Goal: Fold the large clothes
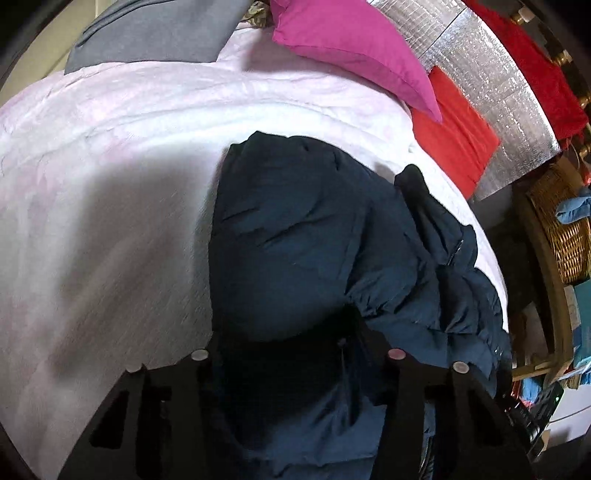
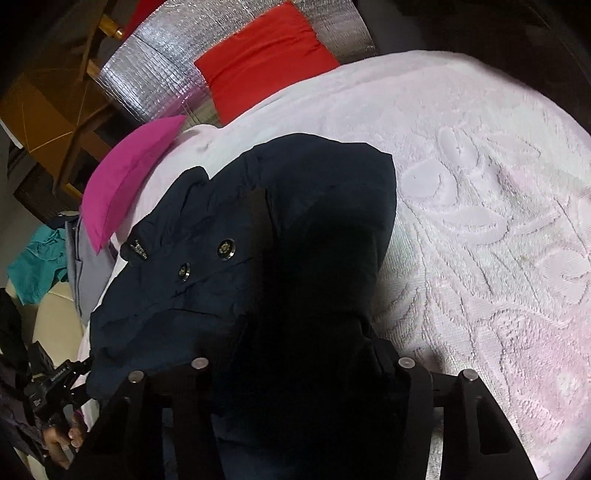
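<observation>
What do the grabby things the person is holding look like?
Both are black. The left hand-held gripper and right hand-held gripper each have two chunky fingers with cut-out slots and small round silver studs on top. No cables or markings show.

A pale pink bedspread (image 1: 122, 177) with a raised floral weave covers the bed. At its far side lie a magenta pillow (image 1: 354, 48) and a red cushion (image 1: 458, 136), both against a silver quilted panel (image 1: 491, 92). A grey cloth (image 1: 155, 33) lies at the far left. A wicker basket (image 1: 565, 236) stands off the right edge (holding something blue). Teal fabric (image 2: 37, 266) lies beyond the bed.
</observation>
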`<state>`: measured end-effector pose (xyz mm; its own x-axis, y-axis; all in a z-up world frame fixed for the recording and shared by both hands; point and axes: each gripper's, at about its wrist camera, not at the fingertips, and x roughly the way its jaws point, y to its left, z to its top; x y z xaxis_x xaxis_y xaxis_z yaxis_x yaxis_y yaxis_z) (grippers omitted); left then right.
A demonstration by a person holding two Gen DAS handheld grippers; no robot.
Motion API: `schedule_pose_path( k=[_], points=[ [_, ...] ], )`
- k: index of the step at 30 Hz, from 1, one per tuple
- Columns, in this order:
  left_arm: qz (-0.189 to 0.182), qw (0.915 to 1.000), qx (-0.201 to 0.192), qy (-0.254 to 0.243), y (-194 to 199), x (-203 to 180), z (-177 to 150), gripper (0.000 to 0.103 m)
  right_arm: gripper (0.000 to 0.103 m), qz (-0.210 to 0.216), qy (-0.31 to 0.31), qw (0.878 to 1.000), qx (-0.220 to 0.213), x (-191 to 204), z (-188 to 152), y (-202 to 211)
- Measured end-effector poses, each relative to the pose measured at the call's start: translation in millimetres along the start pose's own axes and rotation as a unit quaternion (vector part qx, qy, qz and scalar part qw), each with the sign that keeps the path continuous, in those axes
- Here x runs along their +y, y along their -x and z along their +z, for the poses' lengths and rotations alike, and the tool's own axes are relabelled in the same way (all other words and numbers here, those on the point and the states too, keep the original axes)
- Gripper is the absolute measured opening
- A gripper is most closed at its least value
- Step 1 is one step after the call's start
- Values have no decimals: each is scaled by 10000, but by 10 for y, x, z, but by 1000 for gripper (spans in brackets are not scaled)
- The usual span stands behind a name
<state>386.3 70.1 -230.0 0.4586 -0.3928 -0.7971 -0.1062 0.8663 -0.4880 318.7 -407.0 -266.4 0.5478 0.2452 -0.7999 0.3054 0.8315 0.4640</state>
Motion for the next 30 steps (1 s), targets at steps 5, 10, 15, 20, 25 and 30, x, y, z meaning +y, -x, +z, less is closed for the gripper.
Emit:
schedule_pose_path(
  k=[5,10,15,20,25,30],
  points=[
    [-9,9995,-213,-237,30,-93,70,38,36,158,-17,9998,-126,82,33,37],
    [265,9968,-489,-566,67,-188,130,36,35,340,106,9984,-431,280,127,113],
    [184,9997,-132,-113,1,52,125,49,35,261,-234,9993,-112,100,130,-37],
    [97,9999,92,61,115,190,105,63,66,657,-775,9948,9,-71,137,103],
    [-357,9993,-37,130,174,307,77,52,68,803,-1070,9910,-6,-116,201,96],
    [-219,9996,-177,-50,106,265,65,38,47,445,-477,9976,238,80,169,-139]
  ],
)
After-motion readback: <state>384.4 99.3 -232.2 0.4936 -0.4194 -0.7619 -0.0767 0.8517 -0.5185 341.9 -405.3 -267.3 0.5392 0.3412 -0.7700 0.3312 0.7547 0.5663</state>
